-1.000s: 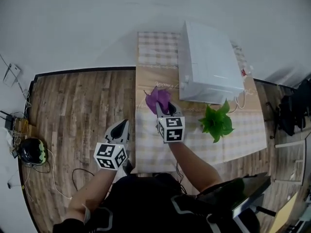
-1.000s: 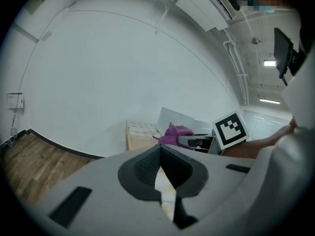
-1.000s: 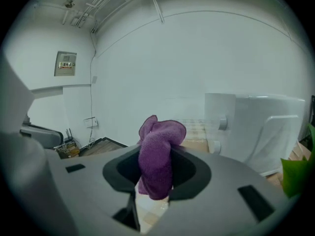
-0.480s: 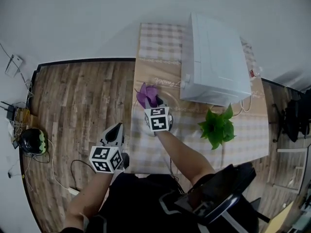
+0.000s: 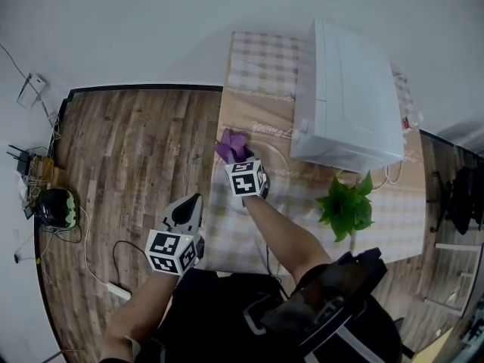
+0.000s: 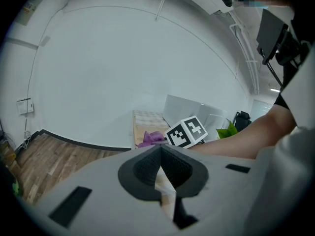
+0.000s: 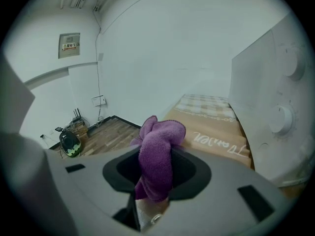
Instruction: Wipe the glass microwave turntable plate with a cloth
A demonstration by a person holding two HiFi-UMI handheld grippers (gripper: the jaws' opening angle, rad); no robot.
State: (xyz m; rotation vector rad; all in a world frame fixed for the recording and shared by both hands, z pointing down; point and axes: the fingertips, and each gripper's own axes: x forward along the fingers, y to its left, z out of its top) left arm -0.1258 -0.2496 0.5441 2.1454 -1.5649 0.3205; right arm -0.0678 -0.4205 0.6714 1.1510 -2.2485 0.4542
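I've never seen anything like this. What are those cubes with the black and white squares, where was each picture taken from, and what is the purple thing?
There is no robot here. A person holds a tool in each hand, and each tool has two fingers that pinch. The patterned cubes are parts of those tools.

The wide picture comes from a camera on the person's head, looking down. The other two come from cameras riding on each tool, looking along its fingers.

The table carries a white microwave, a green plant and a faintly visible round glass plate. The right gripper has its fingers closed on a purple cloth, near that plate. The left gripper is closed and empty, beside the table's edge above the wooden floor.
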